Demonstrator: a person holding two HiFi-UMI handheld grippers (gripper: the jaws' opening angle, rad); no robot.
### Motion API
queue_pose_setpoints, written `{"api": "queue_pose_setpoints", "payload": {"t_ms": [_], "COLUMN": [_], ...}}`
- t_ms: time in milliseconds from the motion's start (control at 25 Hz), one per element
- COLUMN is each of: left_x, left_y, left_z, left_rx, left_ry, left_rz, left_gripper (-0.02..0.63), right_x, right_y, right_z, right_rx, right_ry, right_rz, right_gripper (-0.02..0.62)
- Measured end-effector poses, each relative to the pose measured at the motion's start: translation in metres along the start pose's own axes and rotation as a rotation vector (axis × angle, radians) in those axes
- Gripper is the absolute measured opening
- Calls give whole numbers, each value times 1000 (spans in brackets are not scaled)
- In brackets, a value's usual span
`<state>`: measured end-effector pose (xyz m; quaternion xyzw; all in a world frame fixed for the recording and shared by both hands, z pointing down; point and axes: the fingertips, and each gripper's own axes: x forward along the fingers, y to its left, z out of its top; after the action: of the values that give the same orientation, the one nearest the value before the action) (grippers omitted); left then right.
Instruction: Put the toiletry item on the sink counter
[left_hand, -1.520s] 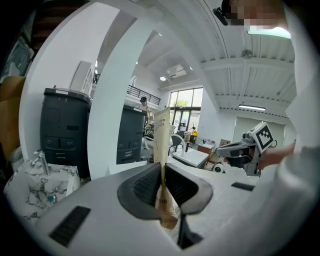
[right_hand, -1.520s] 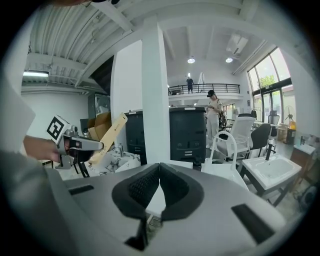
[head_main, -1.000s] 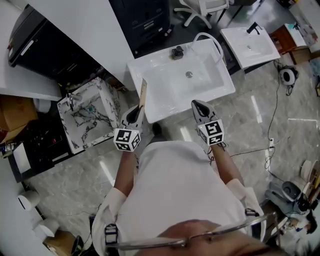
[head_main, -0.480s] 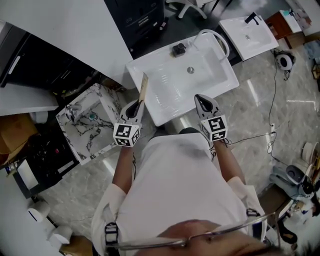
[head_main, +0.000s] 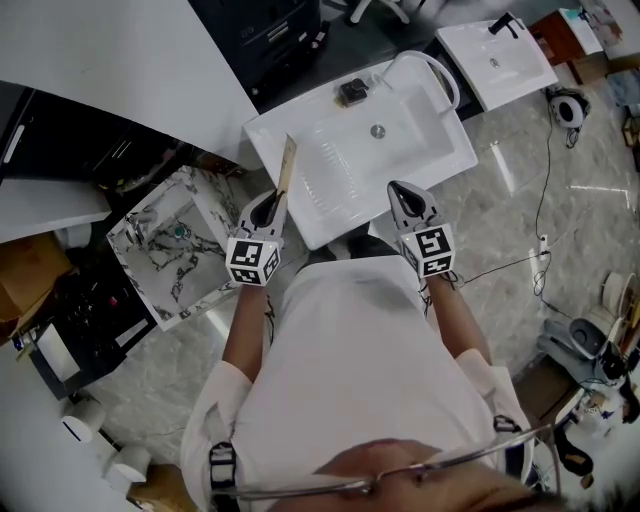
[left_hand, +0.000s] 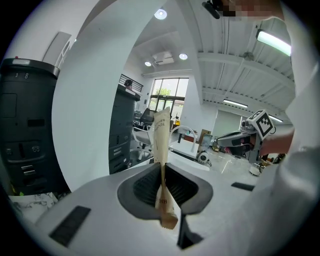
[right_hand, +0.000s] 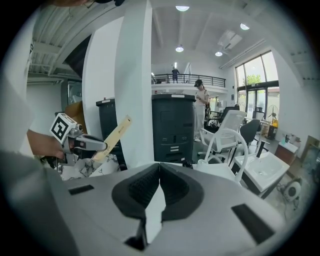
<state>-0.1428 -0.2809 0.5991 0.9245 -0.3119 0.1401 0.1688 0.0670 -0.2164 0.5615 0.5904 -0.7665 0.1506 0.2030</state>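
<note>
1. Closed in on the white rectangular ceramic sink (head_main: 340, 205) over the past second; now right at its near edge, with the basin higher in the head view than a moment ago.
2. By judgement, approach nearly finished and the placing itself not yet begun: nothing set down so far on the flat tabletop rim around the basin.
3. Clamped almost fully together, the left gripper (head_main: 268, 208), pinching the flat tan paper sachet (head_main: 287, 162) near its lower end; same narrow grip throughout the last second.
4. Sticking out of that gripper toward 12 o'clock in the head view, free end above the sink's left front rim; whether touching the rim or clear of it, cannot tell.
5. At 1 o'clock of the left gripper, the basin's round metal drain (head_main: 378, 131); farther back, also near 1 o'clock, a small black object (head_main: 352, 92) on the rear rim.
6. At 3 o'clock of the left one, the right gripper (head_main: 405, 198), pads pressed together on nothing, tip at the sink's near edge.
</note>
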Motion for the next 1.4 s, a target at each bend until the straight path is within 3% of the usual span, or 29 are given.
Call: {"api": "queue_pose_setpoints", "payload": {"t_ms": [320, 720, 1400], "left_x": [28, 76, 157], "left_y": [-10, -7, 6], "left_z": [3, 6, -9], "left_rx": [19, 101, 298], "left_ry": [24, 102, 322], "left_rz": [66, 149, 153], "left_gripper": [32, 32, 32], "right_x": [13, 35, 79], "right_y": [-32, -76, -110], "right_z": [3, 1, -33], "right_rx": [5, 31, 56], "right_ry": [-13, 0, 76], "right_rz": [56, 138, 290], "right_gripper": [6, 6, 6]}}
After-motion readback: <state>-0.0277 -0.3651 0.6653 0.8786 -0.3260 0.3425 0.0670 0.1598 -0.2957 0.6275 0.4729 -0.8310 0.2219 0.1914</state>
